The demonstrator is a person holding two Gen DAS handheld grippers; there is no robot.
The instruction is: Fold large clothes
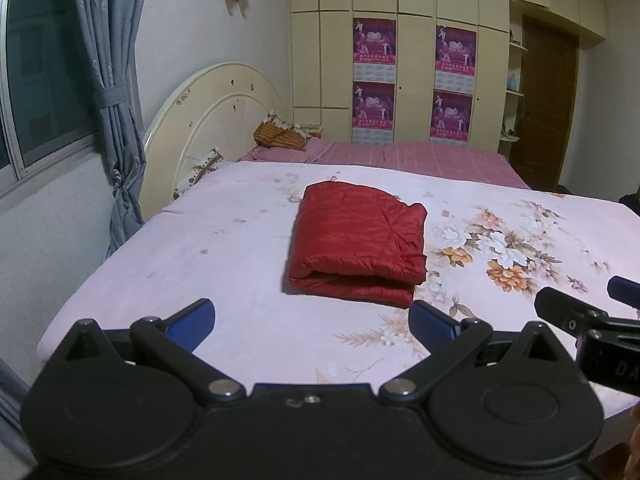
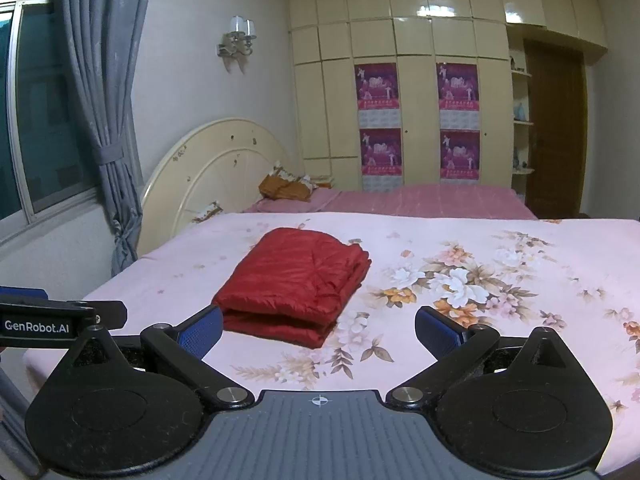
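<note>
Bedroom setup here: a bed with a pale pink floral sheet takes up most of the view, cream curved headboard off to the far left, grey tied-back curtain by the window, and a wall of cream wardrobe doors with purple posters at the back. A second pink striped cover and some patterned pillows sit past the floral sheet.

The red jacket is already folded into a compact puffy bundle, lying on the sheet just ahead of the left tool and ahead and to the left of the right tool. Both tools are spread wide with nothing between the blue pads, hovering over the near edge of the bed, apart from the bundle.

So the fold looks basically done to me. What could still go wrong: that fabric looks slick and puffy, so I'd guess the layers could spring open or slide apart if a tool nudges the near edge, where the fold opens toward us. Grabbing only the top layer would peel it open. The soft mattress also won't give much to press against when flattening.
</note>
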